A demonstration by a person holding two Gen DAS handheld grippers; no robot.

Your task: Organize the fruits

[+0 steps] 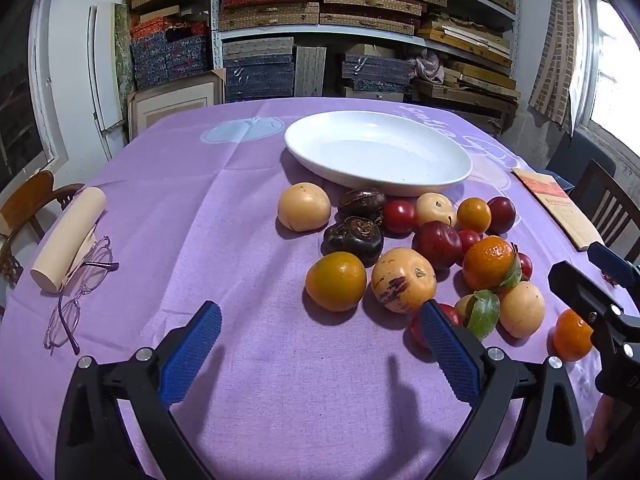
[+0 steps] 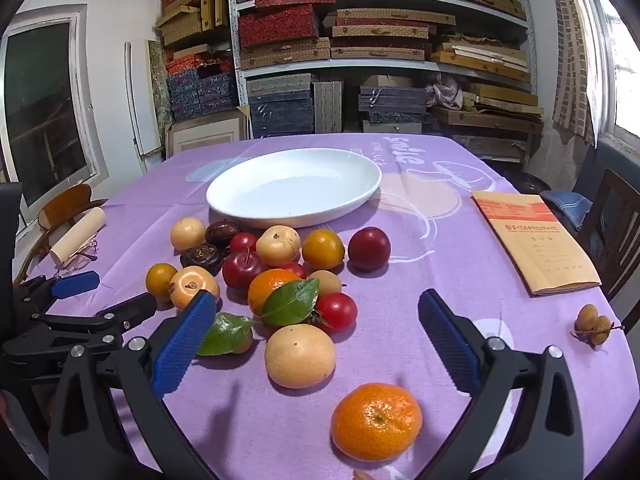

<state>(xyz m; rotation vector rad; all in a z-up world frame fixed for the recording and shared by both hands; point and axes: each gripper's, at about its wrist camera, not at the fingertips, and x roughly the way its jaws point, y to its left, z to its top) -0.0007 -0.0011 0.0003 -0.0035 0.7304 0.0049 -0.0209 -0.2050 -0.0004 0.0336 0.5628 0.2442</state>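
Nearest my right lens, a lone orange mandarin (image 2: 376, 421) is sitting on the purple tablecloth (image 2: 440, 264), just ahead of the right gripper (image 2: 316, 312), whose blue pads are standing wide apart around nothing.

Sweeping from the left edge, I am seeing a cream roll (image 1: 68, 236) lying beside a pair of glasses (image 1: 80, 292), well apart from the fruit. My left gripper (image 1: 320, 320) is hovering over bare cloth with its fingers spread and gripping nothing; a yellow-orange citrus (image 1: 336, 281) and a speckled pale fruit (image 1: 403, 280) are lying just beyond its tips.

Moving rightward, the fruit pile is crowding the cloth right in front of the white plate (image 2: 240, 196): dark brown fruits (image 1: 354, 238), red plums (image 1: 438, 244), and a leafy orange (image 2: 272, 292) touching a small red fruit (image 2: 336, 311). A big pale round fruit (image 2: 300, 355) is resting just beside them, closer to me. No fruit is lying on the plate.

Further right, a dark red plum (image 2: 369, 249) is sitting slightly apart from the pile. Near the right edge, an orange-and-tan booklet (image 2: 532, 240) is lying flat, and a small brown cluster of fruit (image 2: 592, 324) is resting near the table's corner.
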